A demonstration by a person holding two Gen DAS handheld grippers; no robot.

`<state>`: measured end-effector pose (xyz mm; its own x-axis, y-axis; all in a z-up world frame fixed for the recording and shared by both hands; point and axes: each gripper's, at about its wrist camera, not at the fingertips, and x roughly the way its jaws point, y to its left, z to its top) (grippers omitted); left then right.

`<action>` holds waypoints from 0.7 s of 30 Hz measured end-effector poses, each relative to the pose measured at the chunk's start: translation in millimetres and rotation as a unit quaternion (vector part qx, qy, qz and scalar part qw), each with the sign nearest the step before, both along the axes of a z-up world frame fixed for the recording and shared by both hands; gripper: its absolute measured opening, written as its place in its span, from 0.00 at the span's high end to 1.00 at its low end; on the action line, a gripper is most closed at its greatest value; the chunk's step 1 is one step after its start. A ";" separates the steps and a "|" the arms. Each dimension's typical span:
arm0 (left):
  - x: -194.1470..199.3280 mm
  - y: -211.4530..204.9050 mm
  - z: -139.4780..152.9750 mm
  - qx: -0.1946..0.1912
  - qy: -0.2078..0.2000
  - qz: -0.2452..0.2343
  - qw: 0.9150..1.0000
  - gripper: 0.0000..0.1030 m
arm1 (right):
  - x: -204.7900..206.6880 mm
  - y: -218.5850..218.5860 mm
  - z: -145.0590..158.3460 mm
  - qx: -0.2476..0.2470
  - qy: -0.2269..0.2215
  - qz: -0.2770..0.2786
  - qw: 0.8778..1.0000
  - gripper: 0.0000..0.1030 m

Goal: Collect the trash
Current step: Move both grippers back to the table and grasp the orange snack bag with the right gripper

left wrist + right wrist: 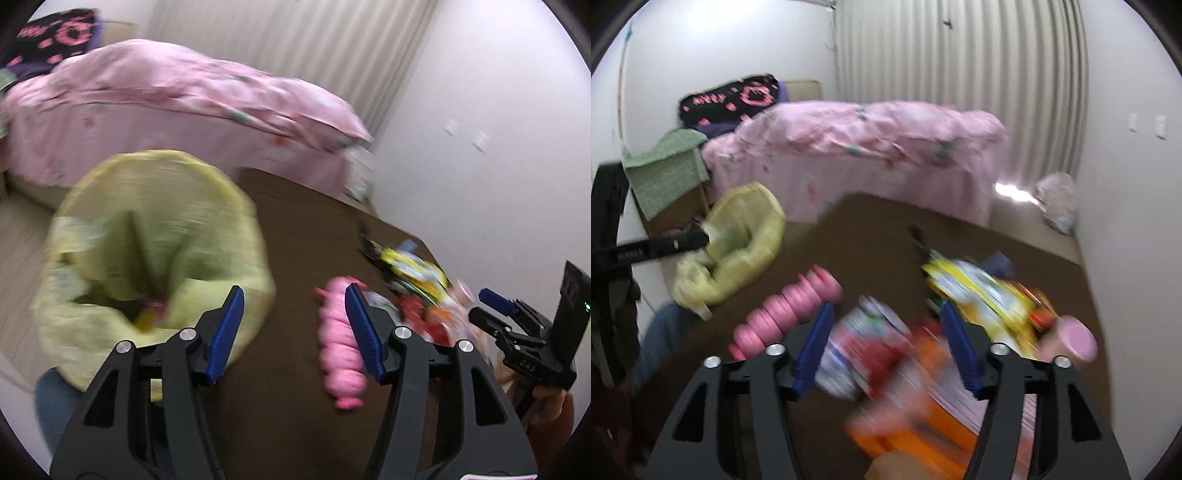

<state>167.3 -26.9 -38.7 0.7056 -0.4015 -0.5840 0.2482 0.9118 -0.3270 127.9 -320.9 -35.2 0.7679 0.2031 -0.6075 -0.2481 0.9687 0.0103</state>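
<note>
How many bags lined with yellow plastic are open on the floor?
1. The yellow plastic-lined bag stands open left of the brown table, in front of the pink bed. Others may be hidden.

A bag (pixel 147 258) is placed at the table's (pixel 295 206) left edge; a ribbed roll (pixel 341 343) lies centrally, with 1 wrapper pile (pixel 417 291) to its right. A bed (pixel 177 122) stands behind.

We see our left gripper (pixel 293 328) with jaws apart and nothing between them; our right gripper (pixel 886 347) gapes too, seemingly empty despite blur.
</note>
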 end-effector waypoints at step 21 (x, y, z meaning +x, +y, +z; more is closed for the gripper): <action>31.5 -229.5 -44.0 0.125 0.039 -0.199 0.971 0.55 | -92.3 -153.8 -47.0 0.047 0.001 -0.216 0.975 0.40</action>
